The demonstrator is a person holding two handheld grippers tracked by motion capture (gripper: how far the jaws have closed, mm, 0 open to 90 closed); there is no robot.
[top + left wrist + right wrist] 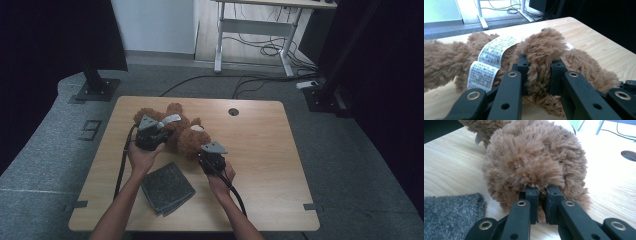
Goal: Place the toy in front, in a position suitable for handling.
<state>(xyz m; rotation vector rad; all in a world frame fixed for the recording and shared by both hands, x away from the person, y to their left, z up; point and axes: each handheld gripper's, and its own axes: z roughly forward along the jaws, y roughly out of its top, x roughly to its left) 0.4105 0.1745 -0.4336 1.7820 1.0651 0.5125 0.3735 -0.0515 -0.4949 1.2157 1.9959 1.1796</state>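
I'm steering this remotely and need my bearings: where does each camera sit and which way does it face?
High view: above the person's side, looking forward and down on the table; both forearms, left gripper and right gripper on the teddy bear.
Left gripper view: on the left gripper, looking along its fingers clamped on a furry limb beside the care label.
Right gripper view: on the right gripper, facing the bear's fur, grey cloth lower left.
All share the bear; high and right views share the cloth.
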